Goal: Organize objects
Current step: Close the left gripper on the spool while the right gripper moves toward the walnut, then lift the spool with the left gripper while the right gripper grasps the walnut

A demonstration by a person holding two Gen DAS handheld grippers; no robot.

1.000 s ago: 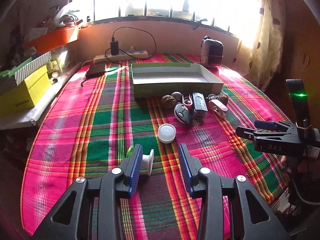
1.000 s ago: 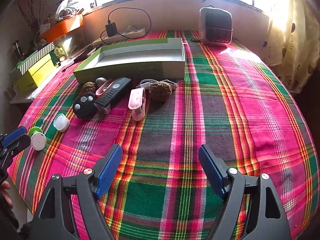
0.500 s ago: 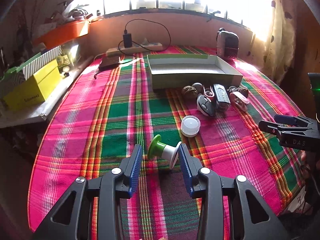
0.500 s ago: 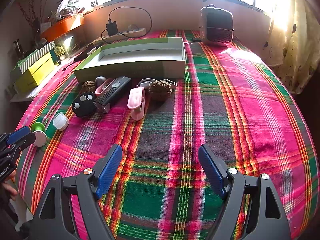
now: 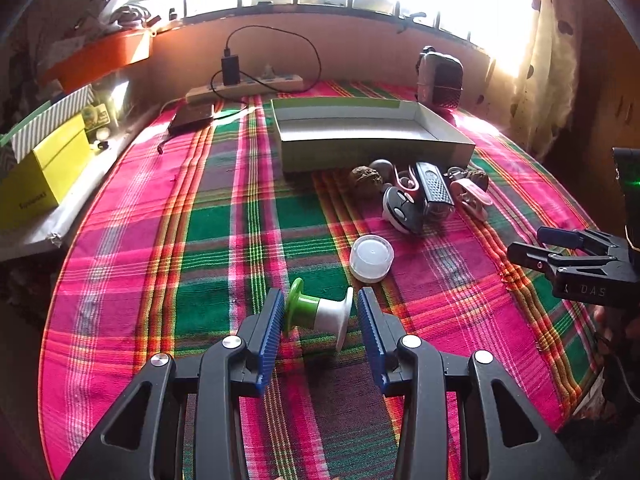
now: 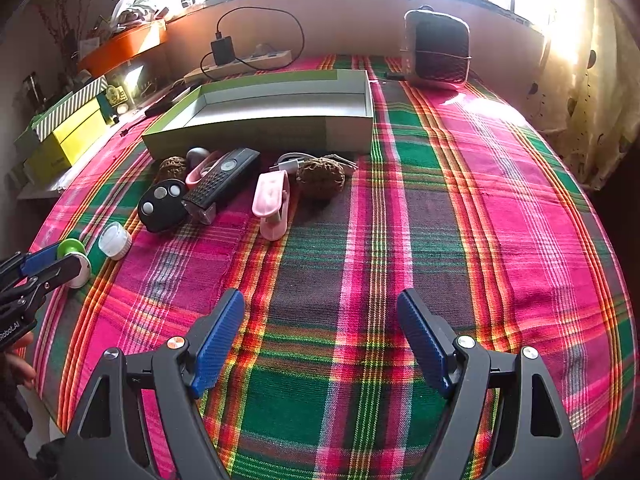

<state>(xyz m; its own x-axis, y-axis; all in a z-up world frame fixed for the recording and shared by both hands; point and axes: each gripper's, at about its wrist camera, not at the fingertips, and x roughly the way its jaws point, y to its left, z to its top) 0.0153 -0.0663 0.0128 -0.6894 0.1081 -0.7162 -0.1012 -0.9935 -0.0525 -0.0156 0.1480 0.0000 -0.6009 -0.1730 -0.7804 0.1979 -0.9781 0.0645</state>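
Green-and-white spool (image 5: 320, 314) lay on its side on the plaid worktop (image 5: 224, 240), now bracketed between the spread fingers of the left tool (image 5: 318, 326), which had swung in around it over the last second without yet pinching it, so a grasp looked close. Just beyond sat a white cap (image 5: 371, 258), then the clutter of remotes (image 5: 434, 194) blocking the open box (image 5: 372, 148). The right tool (image 6: 322, 336) hovered spread and empty.
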